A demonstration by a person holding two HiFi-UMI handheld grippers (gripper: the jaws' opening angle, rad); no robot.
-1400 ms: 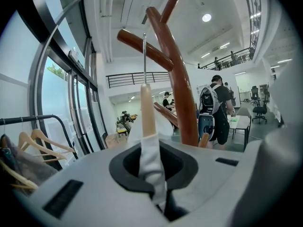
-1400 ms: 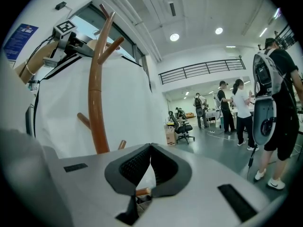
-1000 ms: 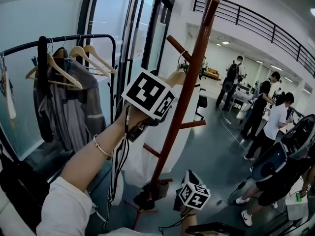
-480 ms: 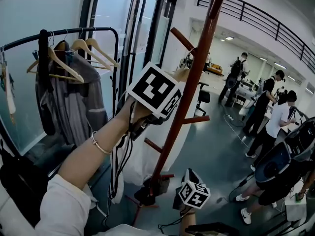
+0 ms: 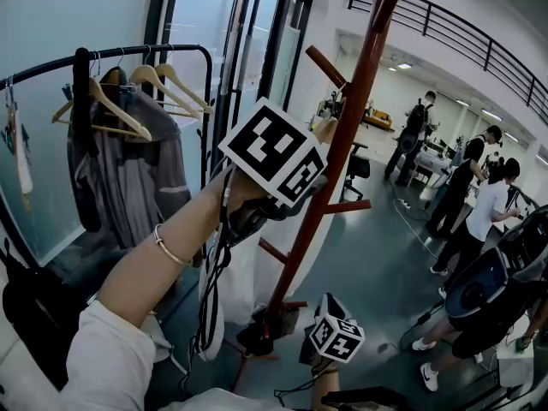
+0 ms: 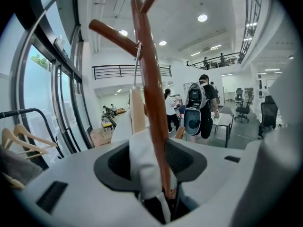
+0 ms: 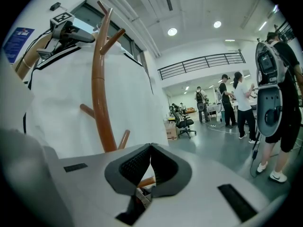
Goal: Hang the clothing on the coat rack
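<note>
A brown wooden coat rack (image 5: 342, 144) stands in front of me. A white garment (image 5: 244, 272) hangs on it from a wooden hanger (image 6: 137, 112), whose wire hook (image 6: 137, 63) sits over an upper peg. My left gripper (image 5: 295, 197) is raised at the garment's shoulder beside the pole. Its jaws have just been opening and stand apart (image 6: 150, 162). A fold of white fabric (image 6: 144, 167) and the pole (image 6: 151, 103) show between them, unpinched. My right gripper (image 5: 336, 336) is low near the rack's foot, and its jaws (image 7: 150, 148) are shut on nothing.
A black clothes rail (image 5: 128, 54) at the left carries wooden hangers and a grey garment (image 5: 137, 169). Glass doors stand behind it. Several people (image 5: 479, 204) stand at desks on the right. A dark machine (image 5: 488, 272) is at the right edge.
The left gripper's marker cube has drifted a little right and up beside the pole. The right gripper stays low in the same spot.
</note>
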